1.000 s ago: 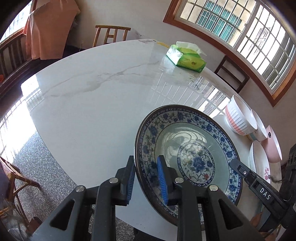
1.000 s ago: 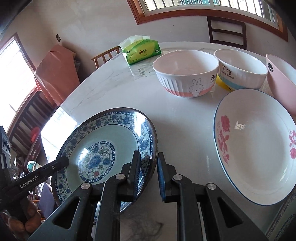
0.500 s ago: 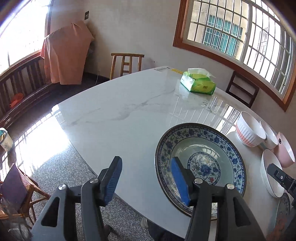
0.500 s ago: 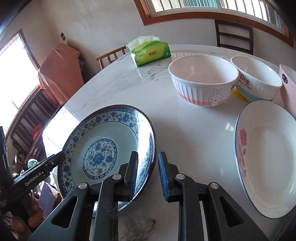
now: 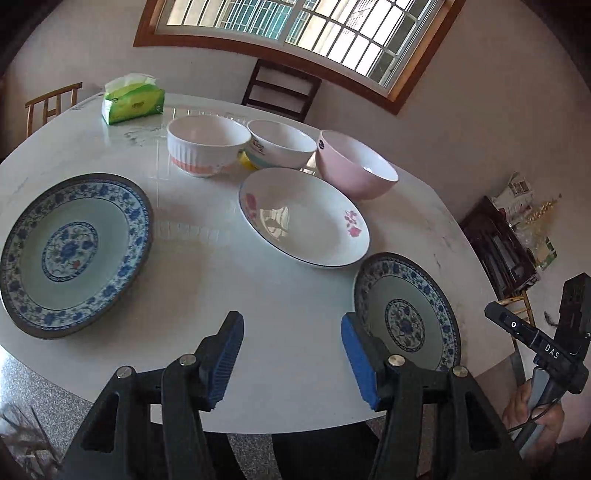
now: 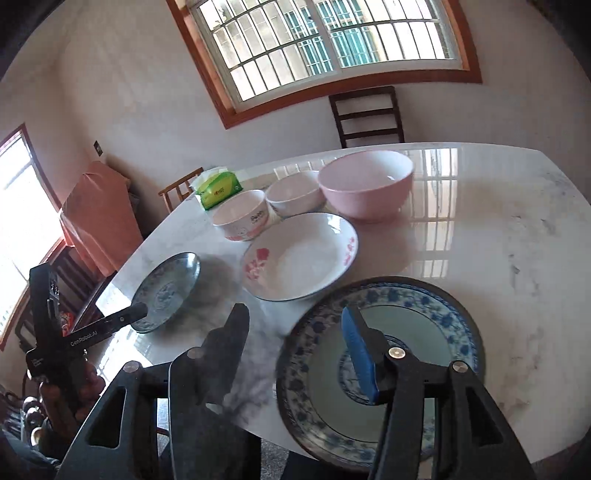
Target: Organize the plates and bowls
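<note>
Plates: a large blue-patterned plate lies flat at the left of the table. A white plate with pink flowers lies in the middle. A smaller blue-patterned plate lies at the near right edge. All three are apart from one another.
Bowls: a ribbed white bowl, a white bowl with lettering and a pink bowl stand in a row behind the white plate, close together, none nested.
Left gripper: jaws released and empty, hovering above bare table between the two blue plates.
Right gripper: jaws opening, nothing between them; one finger shows over the smaller blue plate, and contact cannot be told.
Step in hand: probably choosing the next dish, with nothing stacked so far.
Next move: likely a grip on a plate rim, which calls for sliding one finger under the edge.
Surroundings: a green tissue pack at the far side, wooden chairs around, barred window behind.
In the way: the white plate sits just before the bowls.
</note>
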### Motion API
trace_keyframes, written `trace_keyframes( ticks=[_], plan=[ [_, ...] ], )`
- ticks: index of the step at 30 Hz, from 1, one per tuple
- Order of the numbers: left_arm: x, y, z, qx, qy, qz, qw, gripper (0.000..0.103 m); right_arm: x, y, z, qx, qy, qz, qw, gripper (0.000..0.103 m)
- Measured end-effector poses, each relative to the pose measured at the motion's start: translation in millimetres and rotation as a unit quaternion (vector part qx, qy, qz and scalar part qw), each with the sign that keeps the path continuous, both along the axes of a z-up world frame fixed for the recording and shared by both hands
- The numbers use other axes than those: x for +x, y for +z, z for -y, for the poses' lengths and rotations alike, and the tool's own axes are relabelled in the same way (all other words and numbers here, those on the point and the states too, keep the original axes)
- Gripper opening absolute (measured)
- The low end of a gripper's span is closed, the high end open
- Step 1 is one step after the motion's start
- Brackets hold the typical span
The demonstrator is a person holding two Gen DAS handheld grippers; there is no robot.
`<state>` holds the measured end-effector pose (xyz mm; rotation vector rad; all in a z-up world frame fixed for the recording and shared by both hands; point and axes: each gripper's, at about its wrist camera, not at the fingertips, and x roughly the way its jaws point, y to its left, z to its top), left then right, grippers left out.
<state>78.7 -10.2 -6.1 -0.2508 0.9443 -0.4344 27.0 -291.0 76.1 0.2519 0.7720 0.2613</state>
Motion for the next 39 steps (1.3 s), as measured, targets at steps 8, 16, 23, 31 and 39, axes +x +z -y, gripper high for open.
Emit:
trace_keyframes(
  ticks=[8, 16, 23, 31, 39],
  plan=[
    [24, -33, 52, -0.037, -0.019, -0.087, 0.9953, 0.056, -18, -46, 94, 0.023, -0.079, -0.062, 0.995, 0.052],
    [29, -44, 75, -0.02, -0.029, -0.105, 0.9938, 0.056, -4, -78, 112, 0.064, -0.073, -0.081, 0.992, 0.052],
    [30, -47, 81, -0.011, -0.024, -0.114, 0.9931, 0.054, 8, -96, 116, 0.096, -0.056, -0.1, 0.989, 0.052],
    [22, -45, 103, 0.062, -0.033, -0.096, 0.9929, 0.023, 17, -110, 112, 0.126, -0.024, -0.118, 0.985, 0.027],
    [5, -37, 108, 0.08, -0.035, -0.076, 0.9933, 0.023, 8, -111, 111, 0.101, -0.032, -0.108, 0.989, 0.015]
  ],
)
